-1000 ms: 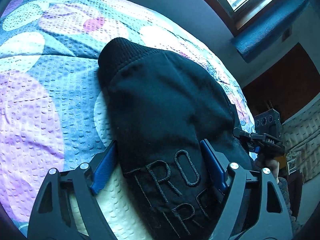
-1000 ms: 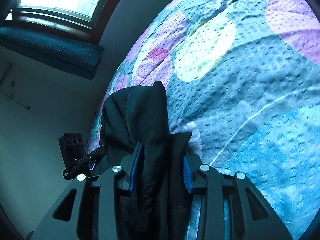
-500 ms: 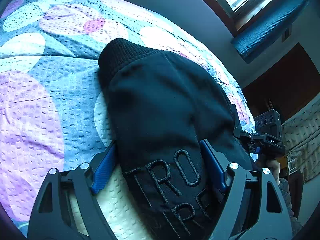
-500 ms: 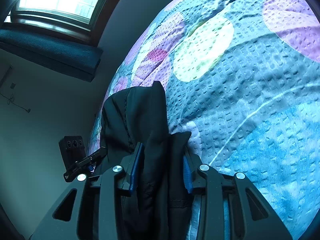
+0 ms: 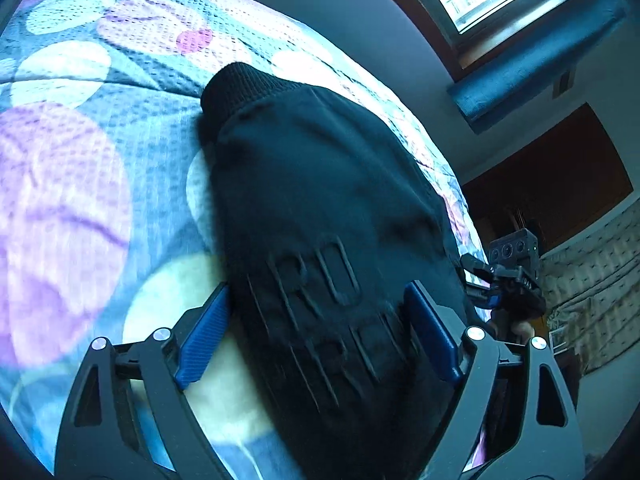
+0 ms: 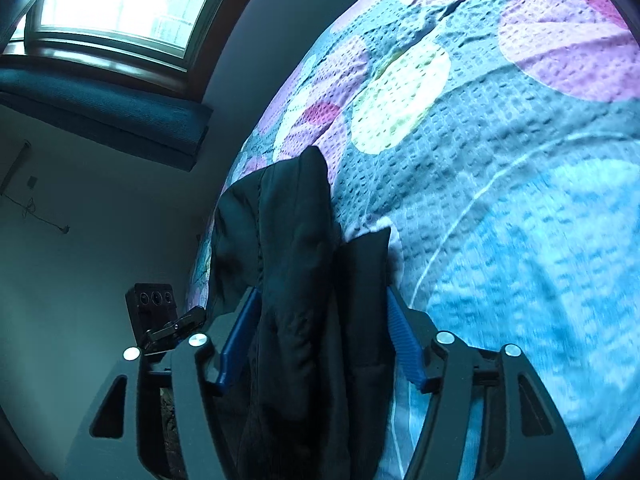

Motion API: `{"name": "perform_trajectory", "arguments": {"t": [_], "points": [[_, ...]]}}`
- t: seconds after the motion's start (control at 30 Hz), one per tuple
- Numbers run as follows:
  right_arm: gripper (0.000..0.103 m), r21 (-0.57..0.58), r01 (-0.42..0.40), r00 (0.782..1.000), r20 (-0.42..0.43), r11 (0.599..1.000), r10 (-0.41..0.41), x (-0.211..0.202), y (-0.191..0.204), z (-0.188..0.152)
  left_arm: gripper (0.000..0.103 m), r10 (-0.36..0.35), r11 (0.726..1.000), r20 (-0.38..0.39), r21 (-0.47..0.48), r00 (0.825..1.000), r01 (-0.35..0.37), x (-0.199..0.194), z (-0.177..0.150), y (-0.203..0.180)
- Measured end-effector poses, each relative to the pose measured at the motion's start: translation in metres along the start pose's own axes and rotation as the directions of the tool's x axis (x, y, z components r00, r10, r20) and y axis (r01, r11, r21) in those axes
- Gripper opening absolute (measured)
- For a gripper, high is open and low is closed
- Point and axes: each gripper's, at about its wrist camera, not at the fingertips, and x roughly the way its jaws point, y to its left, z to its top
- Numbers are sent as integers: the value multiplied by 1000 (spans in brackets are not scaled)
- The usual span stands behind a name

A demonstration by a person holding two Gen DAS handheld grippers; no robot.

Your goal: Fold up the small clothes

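Observation:
A black garment with raised lettering and a ribbed cuff at its far end lies folded on the patterned bedspread. My left gripper straddles its near part. Its jaws are opening, and pale bedspread shows between the left blue pad and the cloth. In the right wrist view the same garment lies bunched in dark folds. My right gripper has its jaws opening around the garment, with the cloth slack between the pads. Each gripper shows small in the other's view: the right gripper, the left gripper.
The bedspread with large purple, yellow and blue circles spreads far to the right of the garment. A grey wall and a window with a dark blue blind lie beyond the bed's edge. A hand holds the right gripper.
The right gripper's jaws have spread well apart, off the black folds they were pinching. The left jaws widened a little, and the lettering has slid farther up that view, now blurred.

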Motion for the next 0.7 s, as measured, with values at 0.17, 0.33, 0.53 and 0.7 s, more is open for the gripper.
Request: {"name": "perform_trajectory", "arguments": {"t": [0.17, 0.33, 0.53, 0.7], "points": [[70, 5, -23, 999, -30, 1000, 23, -17, 4, -36, 91, -65, 997, 2, -38, 998, 65, -24, -40, -11], [73, -14, -18, 998, -52, 1000, 17, -19, 14, -67, 98, -52, 998, -6, -27, 999, 52, -23, -71, -28], [41, -49, 98, 993, -54, 994, -100, -2, 29, -86, 83, 7, 999, -17, -41, 1000, -8, -7, -76, -30], [27, -32, 43, 999, -3, 999, -43, -16, 45, -93, 63, -26, 991, -9, -132, 1000, 25, -24, -72, -23]]}}
